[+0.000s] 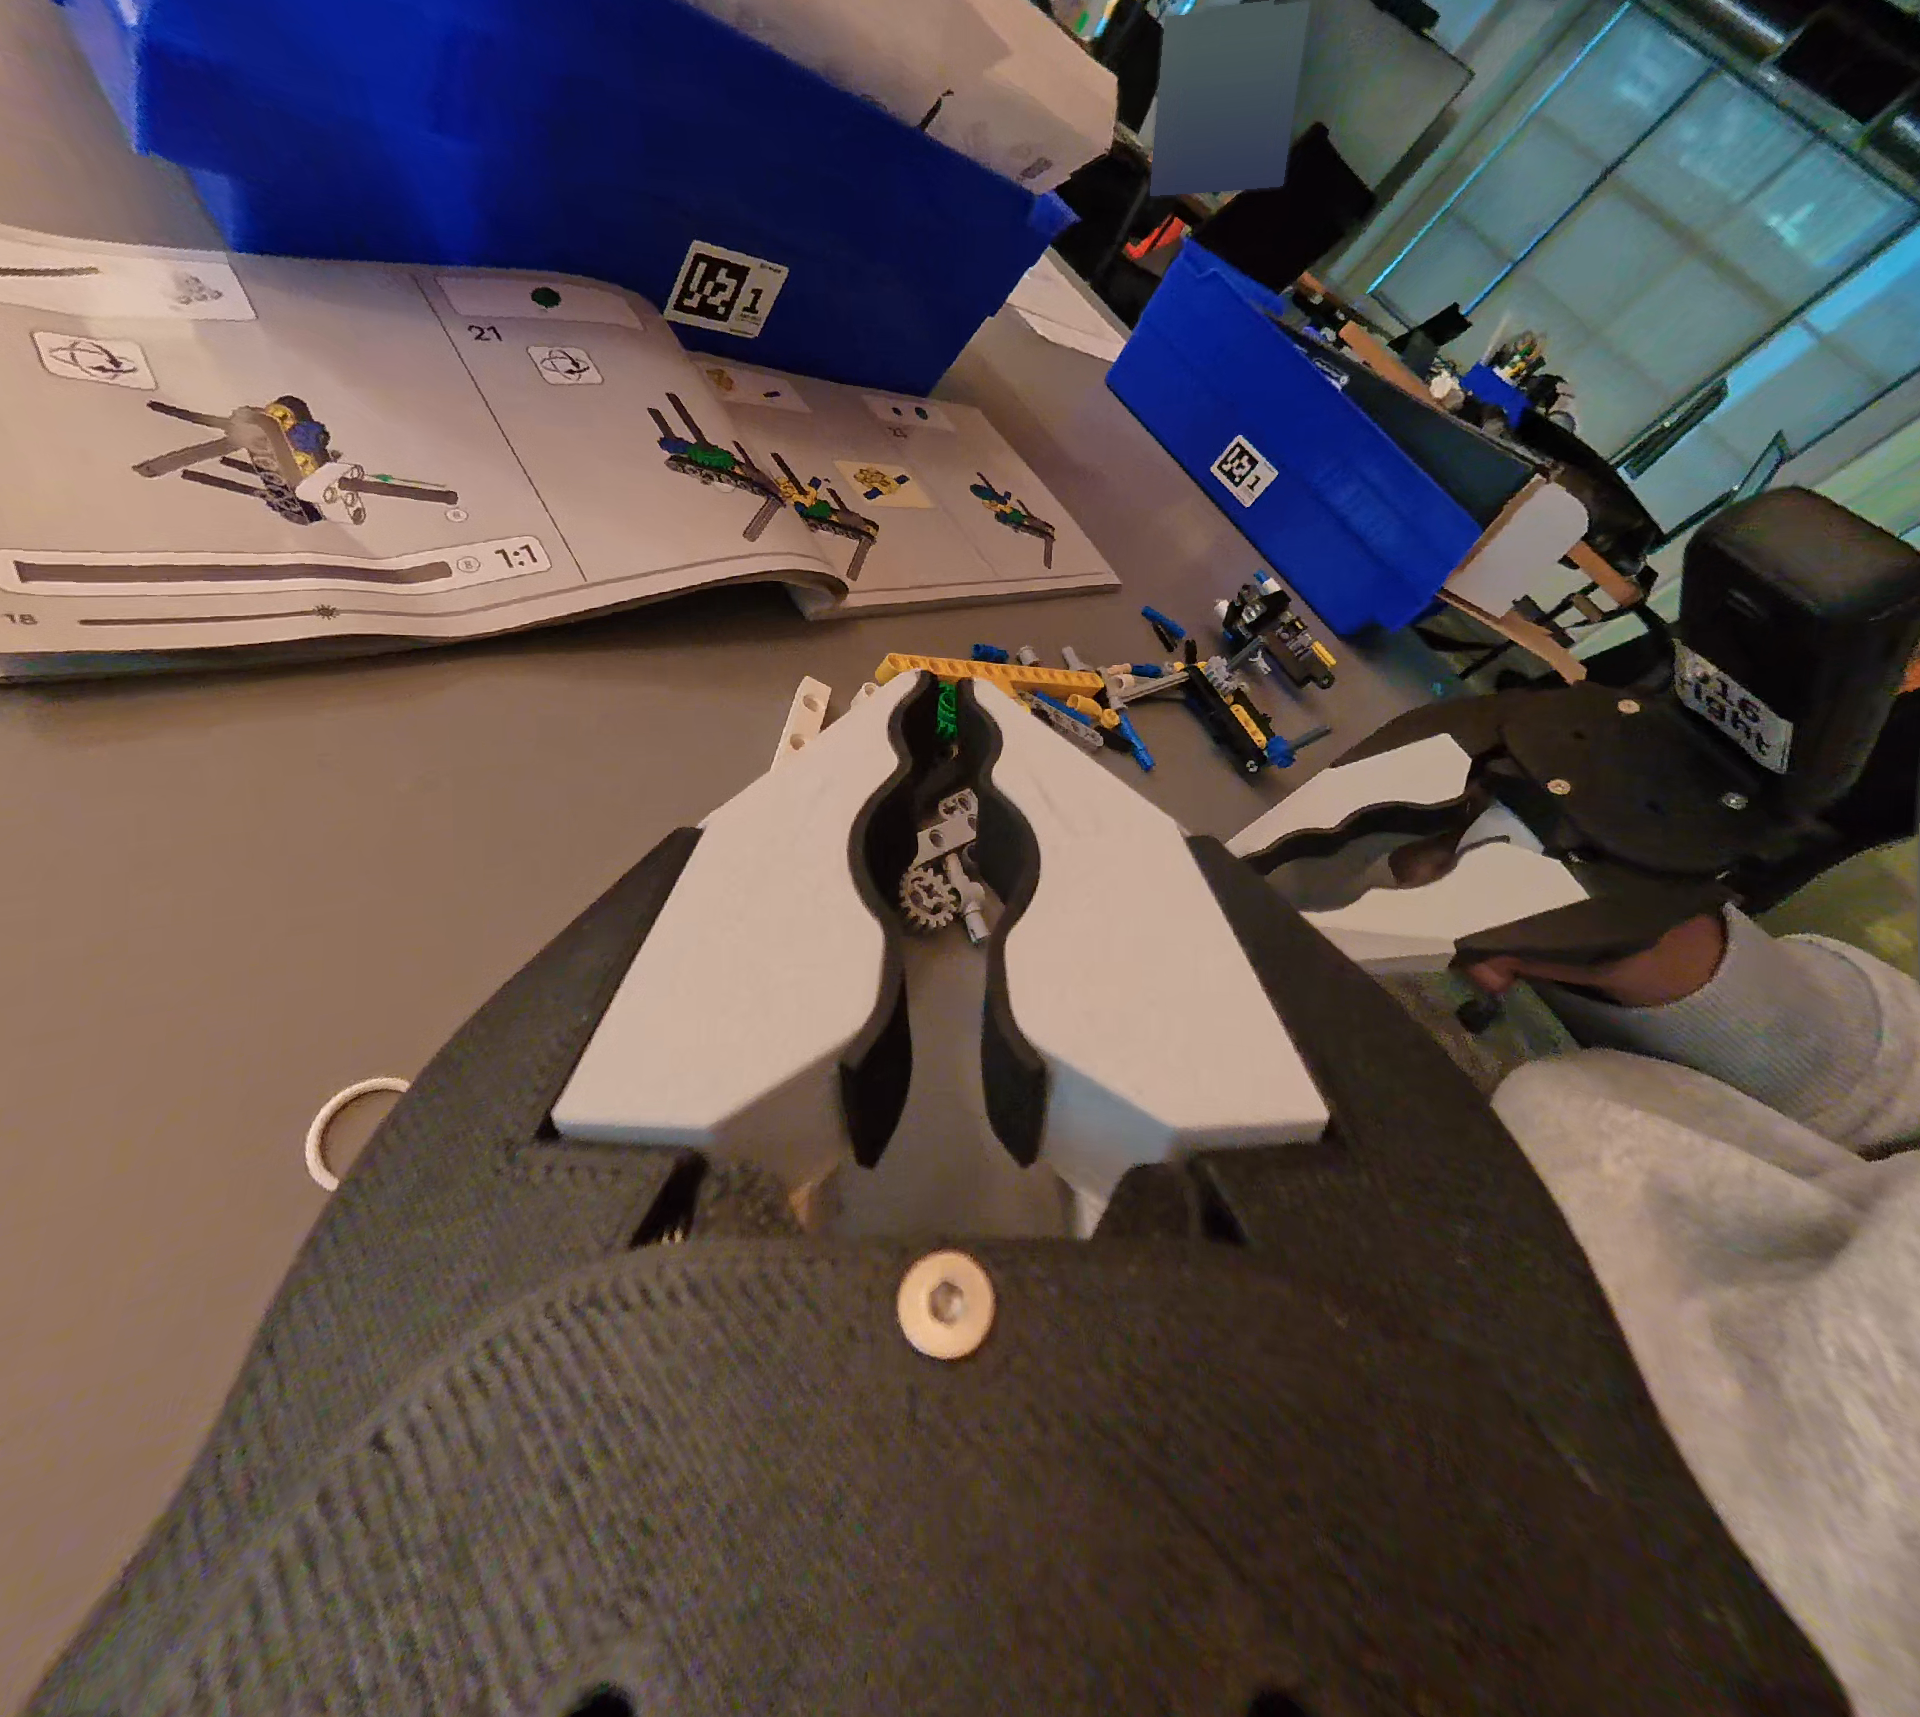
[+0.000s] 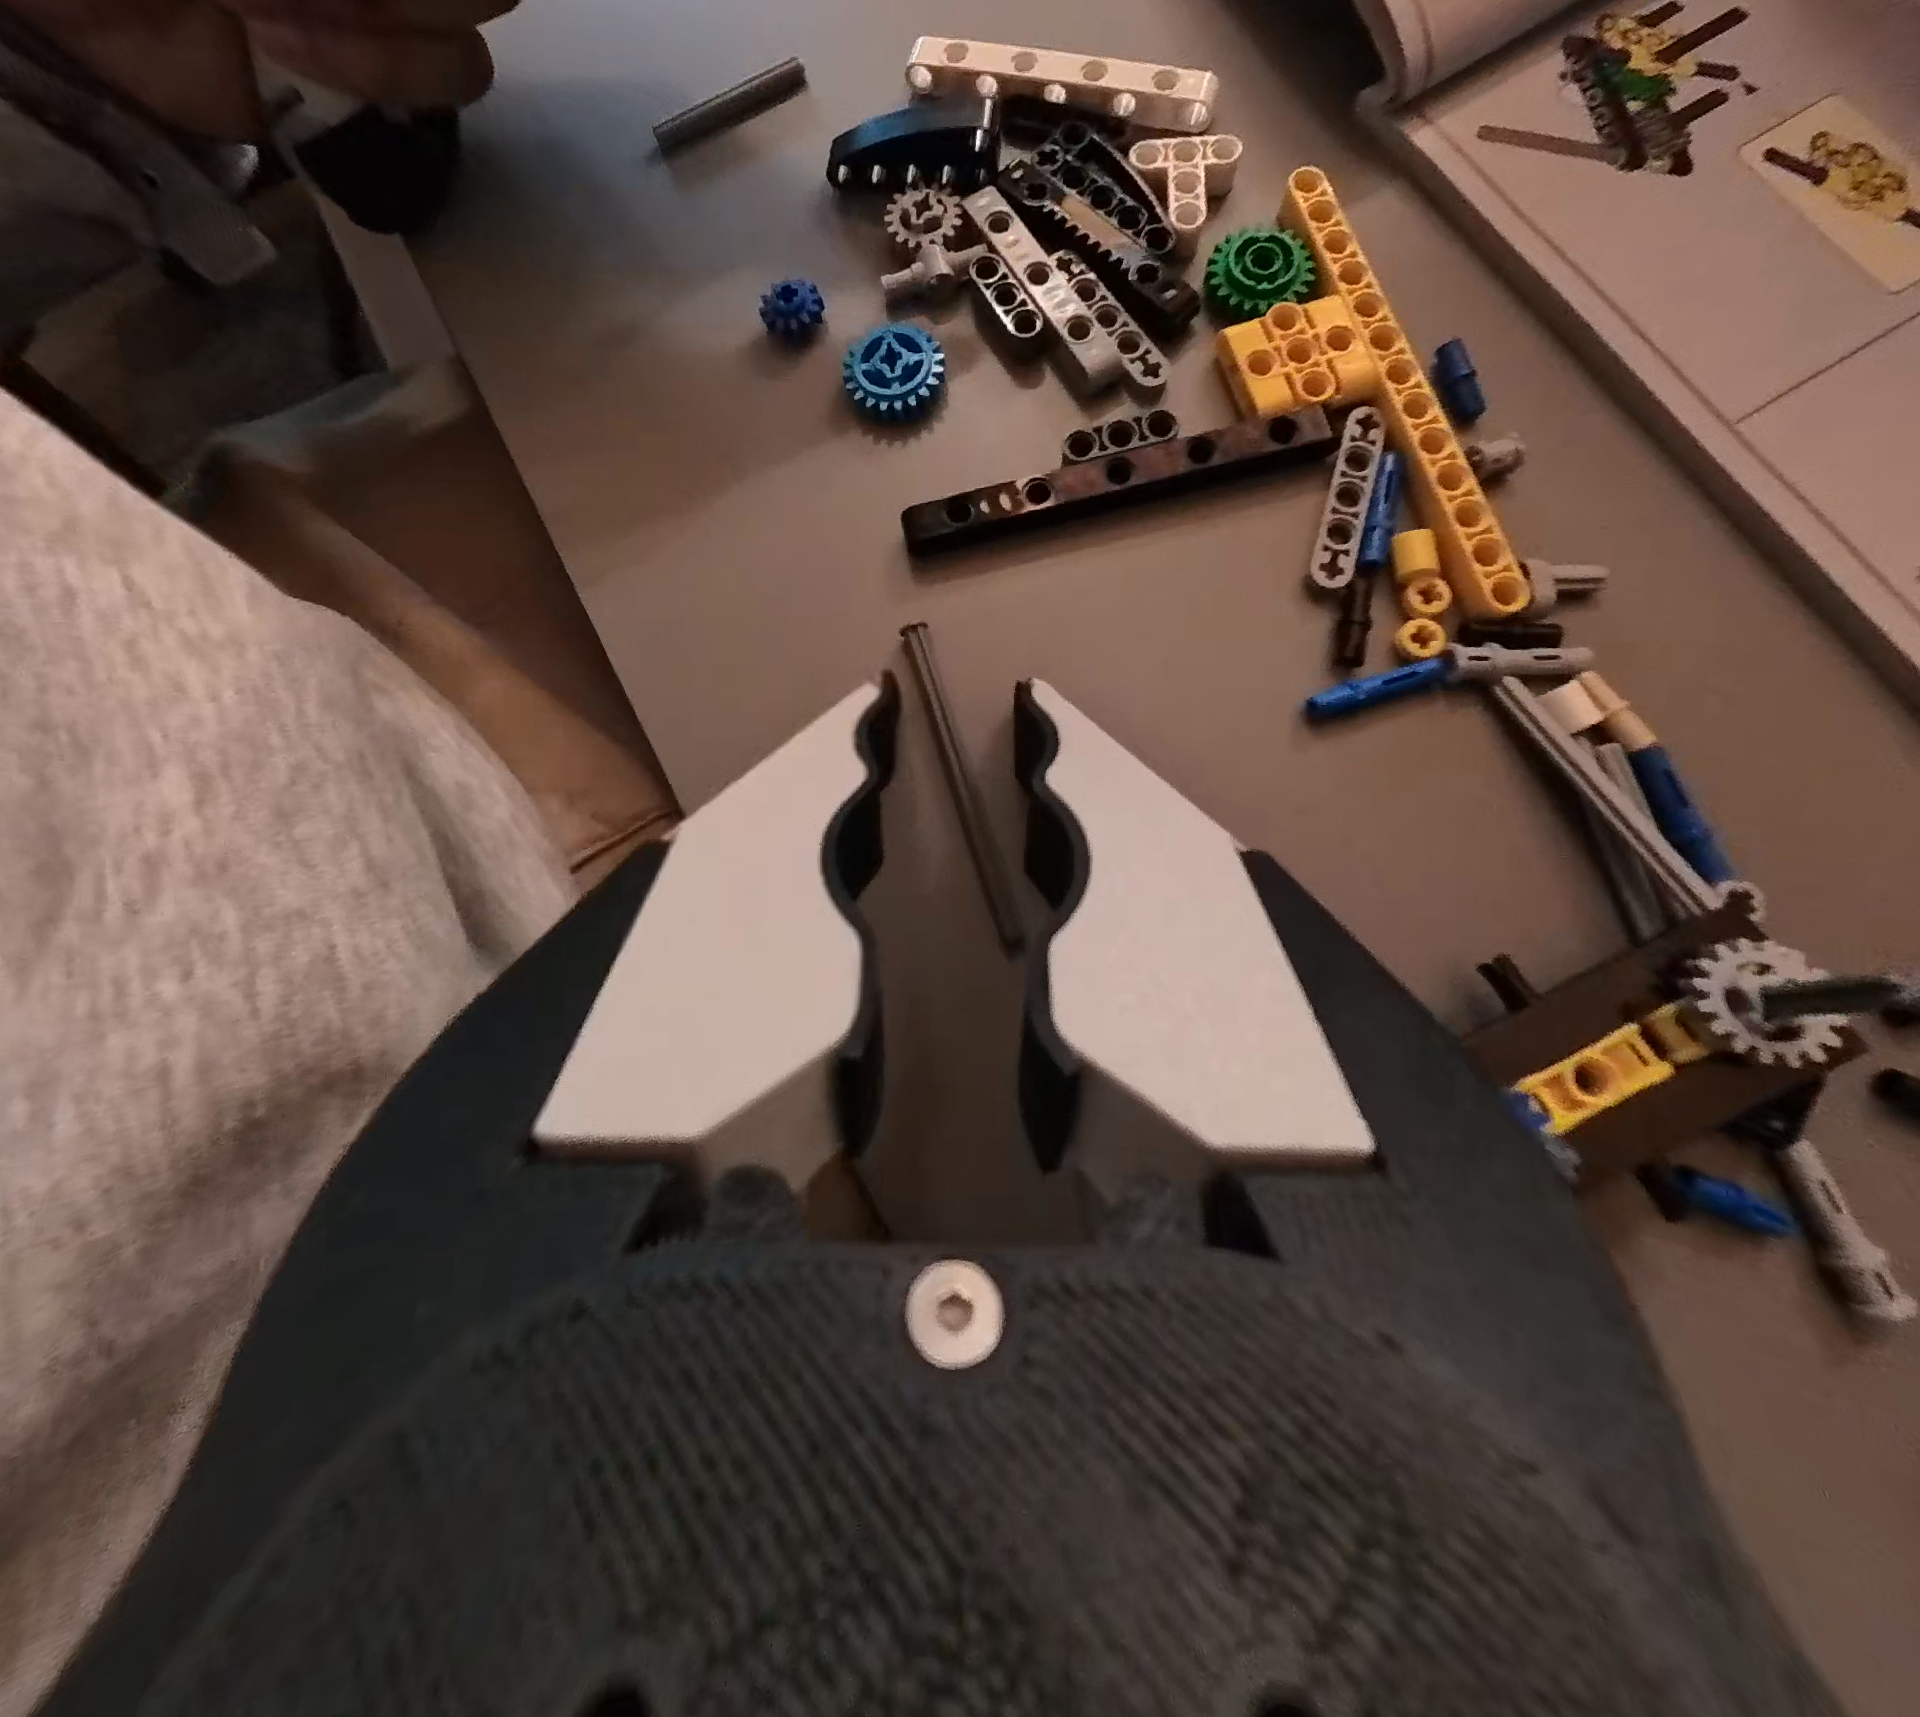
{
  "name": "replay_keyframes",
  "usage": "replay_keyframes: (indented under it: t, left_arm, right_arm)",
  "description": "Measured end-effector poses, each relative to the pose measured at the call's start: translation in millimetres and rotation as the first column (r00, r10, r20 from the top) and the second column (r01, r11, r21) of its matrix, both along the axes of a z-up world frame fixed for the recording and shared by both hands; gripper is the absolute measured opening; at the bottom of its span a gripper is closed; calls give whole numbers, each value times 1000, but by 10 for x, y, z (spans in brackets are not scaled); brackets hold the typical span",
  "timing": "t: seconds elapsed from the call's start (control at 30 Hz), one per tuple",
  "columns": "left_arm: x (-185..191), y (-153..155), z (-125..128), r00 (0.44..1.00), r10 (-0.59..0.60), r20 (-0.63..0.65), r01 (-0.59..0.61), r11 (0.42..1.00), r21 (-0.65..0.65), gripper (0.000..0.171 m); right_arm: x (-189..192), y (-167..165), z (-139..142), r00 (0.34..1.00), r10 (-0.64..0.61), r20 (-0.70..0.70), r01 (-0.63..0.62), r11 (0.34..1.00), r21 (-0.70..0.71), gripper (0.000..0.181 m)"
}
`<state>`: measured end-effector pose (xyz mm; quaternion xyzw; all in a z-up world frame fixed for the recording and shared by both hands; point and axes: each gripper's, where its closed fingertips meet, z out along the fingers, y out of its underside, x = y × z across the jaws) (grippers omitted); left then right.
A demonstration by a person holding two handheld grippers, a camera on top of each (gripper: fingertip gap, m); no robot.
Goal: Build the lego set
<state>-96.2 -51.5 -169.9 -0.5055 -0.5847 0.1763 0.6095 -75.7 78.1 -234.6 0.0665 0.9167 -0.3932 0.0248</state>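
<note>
Lego parts, loose plastic beams and gears (image 2: 1164, 317) | spread mid-bench on grey bench (image 2: 727, 524), near open paper instruction booklet (image 1: 416, 462) | left hand-held gripper (image 1: 948, 711) narrow, tips nearly together above pile | right hand-held gripper (image 2: 956, 701) parted, thin black axle (image 2: 961, 784) lying between fingers

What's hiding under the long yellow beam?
The yellow beam lies across the end of a black beam, beside a yellow block and green gear. Whether anything else lies beneath it can't be seen.

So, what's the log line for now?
left tongs: nearly closed, over loose plastic pieces | right tongs: open, straddling thin black axle on grey table
</note>
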Motion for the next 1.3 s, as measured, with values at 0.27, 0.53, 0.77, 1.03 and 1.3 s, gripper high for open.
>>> replay_keyframes:
  t: [0.27, 0.53, 0.77, 1.03, 1.3]
  left_arm:
    - [7, 103, 60, 999, -22, -40, 21, 999, -26, 1]
    - [133, 850, 195, 960, -258, -108, 257, 966, -30, 29]
    - [248, 1451, -1, 916, -399, -37, 391, 909, -145, 32]
    - [257, 1640, 35, 904, -425, -48, 423, 905, -43, 19]
    - [216, 1576, 37, 916, -399, -53, 399, 917, -6, 4]
  right_arm:
    - [-96, -4, 91, 997, -40, -67, 37, 998, -48, 3]
    - [-130, -90, 886, 986, -105, 129, 155, 860, -486, 2]
    - [-151, -92, 1050, 942, -81, 327, 277, 737, -617, 1]
    - [-153, -86, 985, 918, -65, 391, 315, 719, -620, 1]
    - [-172, -70, 978, 908, -57, 415, 330, 707, -625, 1]
